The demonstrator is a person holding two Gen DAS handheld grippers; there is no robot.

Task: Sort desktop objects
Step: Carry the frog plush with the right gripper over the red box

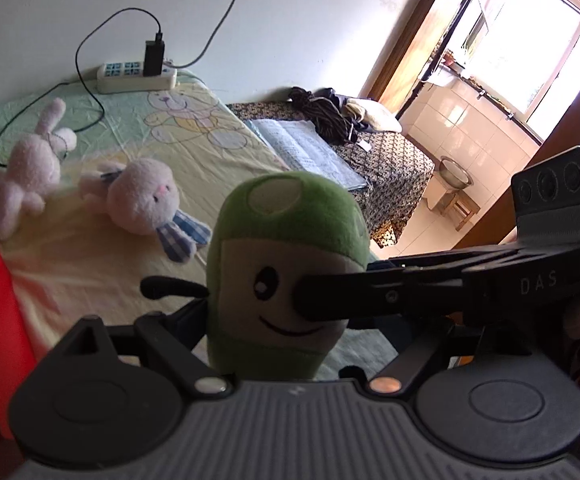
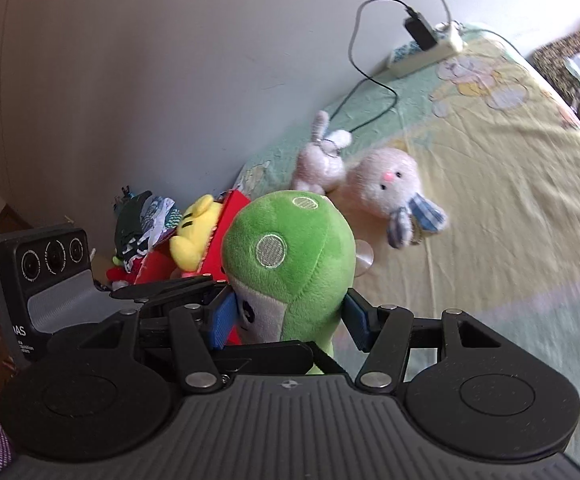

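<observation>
Mushroom plush (image 2: 290, 256) upright (cap topmost)

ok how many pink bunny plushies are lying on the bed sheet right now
2. A small pink bunny plush lies near the black cable, and a larger round-headed bunny plush with checked blue ears lies beside it, behind the green mushroom plush. Others may be hidden.

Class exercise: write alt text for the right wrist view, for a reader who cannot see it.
The right gripper clamps a green mushroom plush between blue-padded fingers, above a yellow bedsheet. Two pink bunny plushes lie beyond, and the left gripper reaches in from the left.
</observation>
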